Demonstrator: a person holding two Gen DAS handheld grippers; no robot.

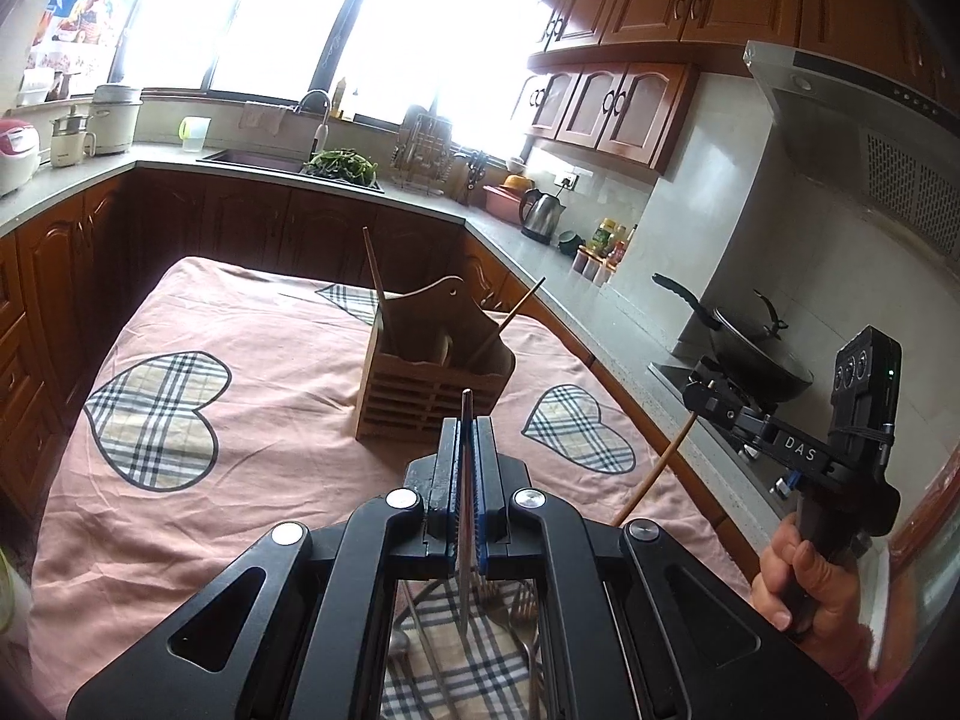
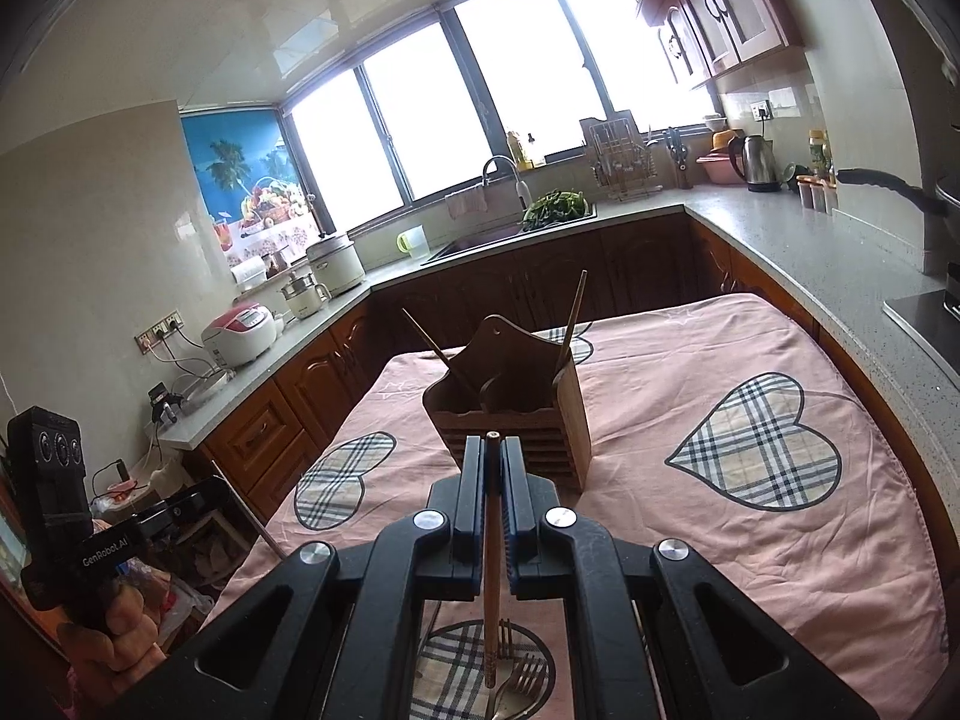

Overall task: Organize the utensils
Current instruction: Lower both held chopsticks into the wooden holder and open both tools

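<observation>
- Utensils are the job here: both tools are loaded, and the wooden holder (image 1: pixel 435 387) stands on the pink-clothed surface (image 1: pixel 240 480) straight ahead of each.
- Left tool (image 1: pixel 467 456): jaws nearly together, clamped on a thin metal utensil (image 1: pixel 465 540) whose handle tip pokes up just past the fingertips; its working end hangs below, hidden.
- Right tool (image 2: pixel 493 480): jaws pinched on a wooden chopstick (image 2: pixel 492 570), gripped near its top with the long remainder hanging beneath.
- Holder contents: two chopsticks (image 2: pixel 573 315) already lean in separate compartments, one to each side (which slot each sits in I cannot tell for sure).
- More forks and spoons (image 2: pixel 519 684) lie on the cloth under and just behind the tools, not yet picked up.
- Handling, as I judge it: the chopstick is light, stiff and smooth, so it may swivel or slip in a grip taken so near the end; lower it tip-first.
- The metal piece is heavier, rigid and slick; a hold on the flat of the handle should resist twisting.
- Holder looks light enough to tip if a utensil catches its rim.
</observation>
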